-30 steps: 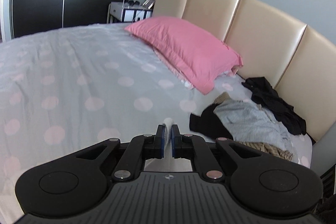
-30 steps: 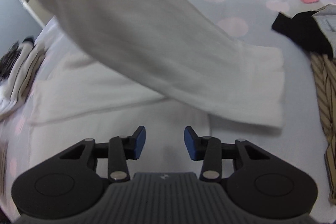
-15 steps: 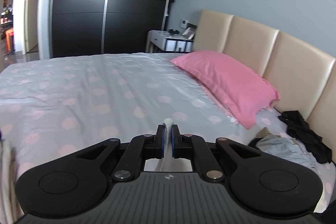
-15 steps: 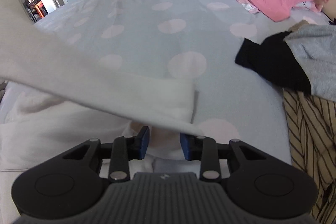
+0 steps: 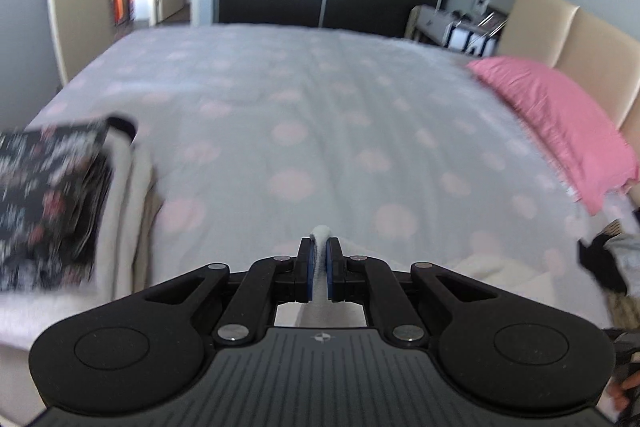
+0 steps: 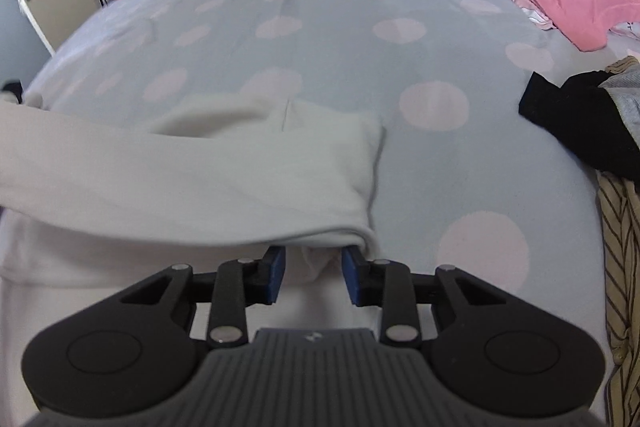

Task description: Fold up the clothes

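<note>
- Left wrist view: your left gripper [image 5: 319, 269] is clenched on a thin ridge of the white garment [image 5: 320, 247]; the cloth pokes up between the blue pads and hangs below them. My read: you pinch one edge so a layer can be carried across for a fold.
- Ahead of the left gripper is bare dotted bedsheet [image 5: 288, 131], room to lay the fold flat. A stack of folded clothes [image 5: 48, 203] with a dark floral piece on top sits well off to its left, probably the finished pile.
- Pink pillow [image 5: 560, 123] is far right of the fingers, out of the way.
- Right wrist view: your right gripper [image 6: 314, 277] stands partly open; its jaws have just been closing. A bunch of white cloth sits in the gap, but I see no pad pressing on it, so no grip yet.
- The sleeve [image 6: 192, 171] drapes across just ahead of and over the right fingertips, cuff end to their right. I judge it's being laid across the body as the sleeve fold.
- Unfolded heap [image 6: 588, 123], dark, grey and striped, lies to the right of the right gripper, apart from the white piece.
</note>
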